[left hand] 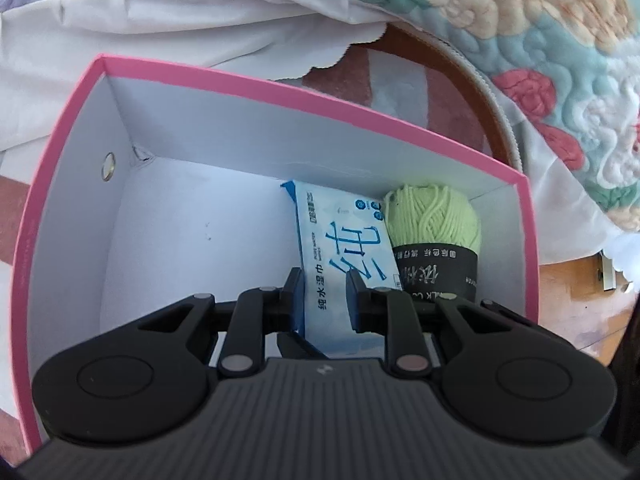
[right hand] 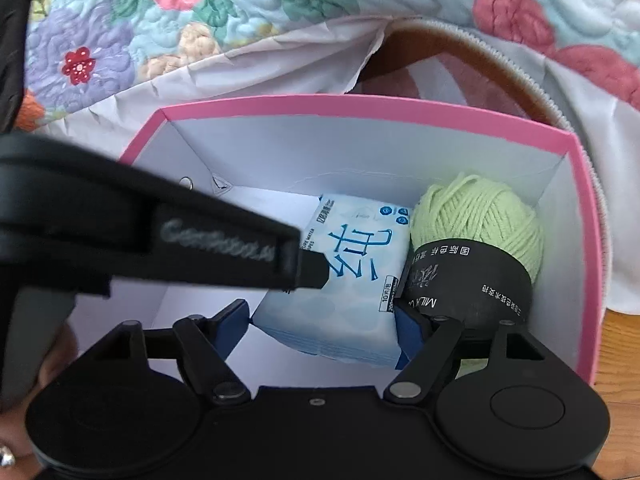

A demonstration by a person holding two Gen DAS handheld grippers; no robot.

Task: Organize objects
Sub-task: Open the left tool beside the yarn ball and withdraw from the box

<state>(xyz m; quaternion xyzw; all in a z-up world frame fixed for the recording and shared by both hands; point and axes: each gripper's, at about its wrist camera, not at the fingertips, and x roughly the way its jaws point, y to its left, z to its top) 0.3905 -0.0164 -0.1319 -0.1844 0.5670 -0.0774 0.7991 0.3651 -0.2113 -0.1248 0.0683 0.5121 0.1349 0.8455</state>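
Note:
A pink-rimmed white box holds a blue-and-white wet wipes pack and a green yarn ball with a black band at its right end. My left gripper is inside the box, its fingers closed on the near end of the wipes pack; it reaches in from the left in the right wrist view. My right gripper is open, its fingers either side of the pack without clamping it.
A floral quilt and a white cloth lie behind the box. A brown round-edged surface shows behind it. Wooden floor is at the right. The box's left half is bare white floor.

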